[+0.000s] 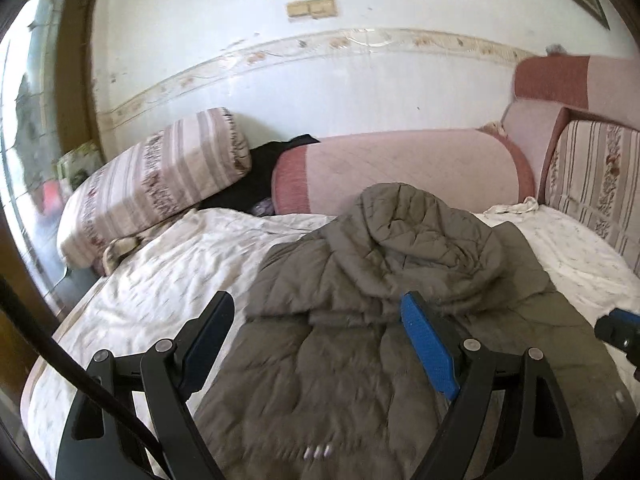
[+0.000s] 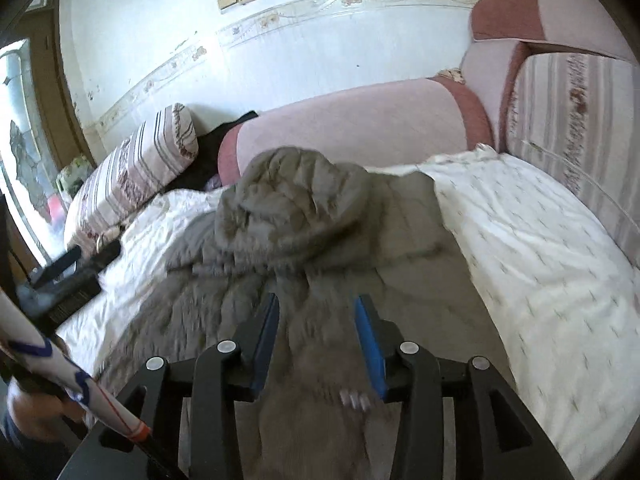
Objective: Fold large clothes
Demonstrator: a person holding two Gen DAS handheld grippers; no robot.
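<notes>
Now, grey padded jacket (image 1: 360, 320) spread on the white-sheeted bed (image 1: 160, 280), hood at twelve o'clock, left claw (image 1: 320, 320) wide and empty, right claw (image 2: 316, 316) half-open, gripping nothing

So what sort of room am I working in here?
Most likely a bedroom in a home: the grey padded jacket lies on a bed with a white sheet, a striped pillow and rolled pink bedding against the wall.

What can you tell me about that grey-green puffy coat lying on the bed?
The coat is olive-grey, quilted and padded, and looks like soft, matte fabric. It lies spread on the white bedsheet, its hood bunched up at the far end near a pink bolster. Small white marks show near its lower part. Neither tool grips it.
</notes>
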